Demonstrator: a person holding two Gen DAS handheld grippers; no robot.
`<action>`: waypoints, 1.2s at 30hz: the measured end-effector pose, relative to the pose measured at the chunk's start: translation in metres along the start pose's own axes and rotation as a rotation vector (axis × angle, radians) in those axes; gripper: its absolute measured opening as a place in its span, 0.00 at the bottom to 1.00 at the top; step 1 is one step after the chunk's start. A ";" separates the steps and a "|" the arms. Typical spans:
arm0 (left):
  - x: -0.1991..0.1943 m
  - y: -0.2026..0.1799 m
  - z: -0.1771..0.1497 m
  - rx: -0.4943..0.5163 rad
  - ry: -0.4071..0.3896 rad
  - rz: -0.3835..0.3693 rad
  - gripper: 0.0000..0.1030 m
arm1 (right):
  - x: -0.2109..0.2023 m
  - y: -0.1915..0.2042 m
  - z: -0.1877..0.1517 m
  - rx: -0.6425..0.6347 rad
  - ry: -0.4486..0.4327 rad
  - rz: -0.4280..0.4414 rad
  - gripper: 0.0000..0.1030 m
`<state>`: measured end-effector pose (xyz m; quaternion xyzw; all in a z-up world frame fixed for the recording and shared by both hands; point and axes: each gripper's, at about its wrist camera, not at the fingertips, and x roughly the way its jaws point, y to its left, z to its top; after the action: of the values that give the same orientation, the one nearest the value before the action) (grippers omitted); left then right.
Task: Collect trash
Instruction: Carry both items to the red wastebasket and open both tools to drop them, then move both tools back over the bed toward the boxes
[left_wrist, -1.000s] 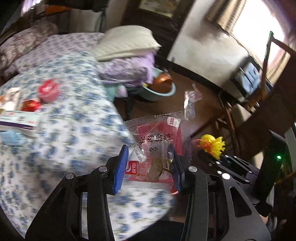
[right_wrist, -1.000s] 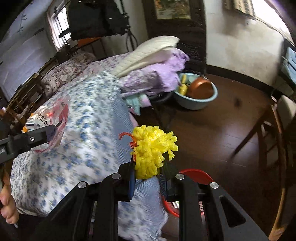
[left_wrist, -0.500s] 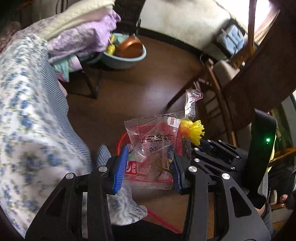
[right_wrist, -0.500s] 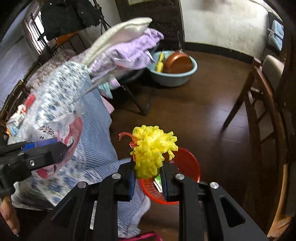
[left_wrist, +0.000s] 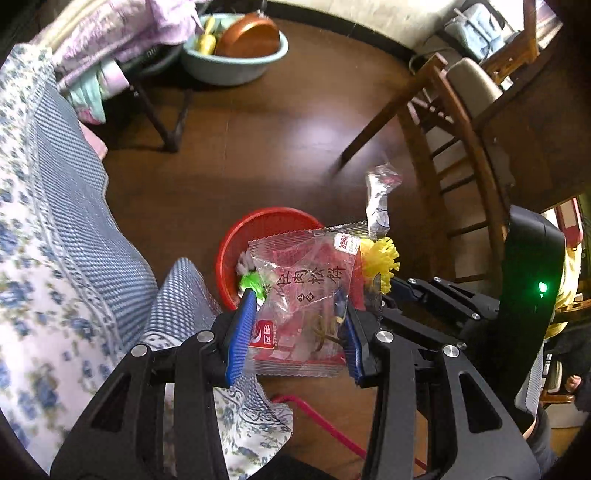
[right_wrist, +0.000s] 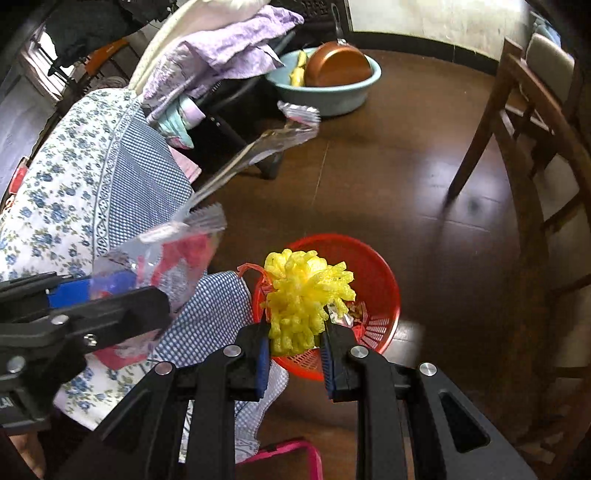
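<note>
A snack wrapper covers much of the red basket, hiding most of its contents. In the right wrist view, yellow foam netting blocks the basket's near side. The flowered bedcover is blurred and cut off at the left edge.
</note>
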<state>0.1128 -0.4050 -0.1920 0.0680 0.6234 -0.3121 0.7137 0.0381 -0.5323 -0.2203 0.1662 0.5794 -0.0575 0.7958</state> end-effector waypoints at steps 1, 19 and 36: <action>0.003 0.000 0.001 -0.001 0.005 -0.002 0.42 | 0.005 -0.002 -0.002 0.006 0.012 -0.002 0.22; 0.027 0.000 0.008 -0.020 0.063 -0.050 0.65 | 0.014 -0.017 -0.003 0.059 -0.017 -0.067 0.53; -0.032 -0.001 0.008 0.007 -0.086 -0.024 0.70 | -0.023 0.001 0.004 0.049 -0.022 -0.169 0.75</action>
<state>0.1182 -0.3982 -0.1605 0.0498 0.5918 -0.3254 0.7358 0.0341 -0.5353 -0.1971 0.1351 0.5811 -0.1405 0.7901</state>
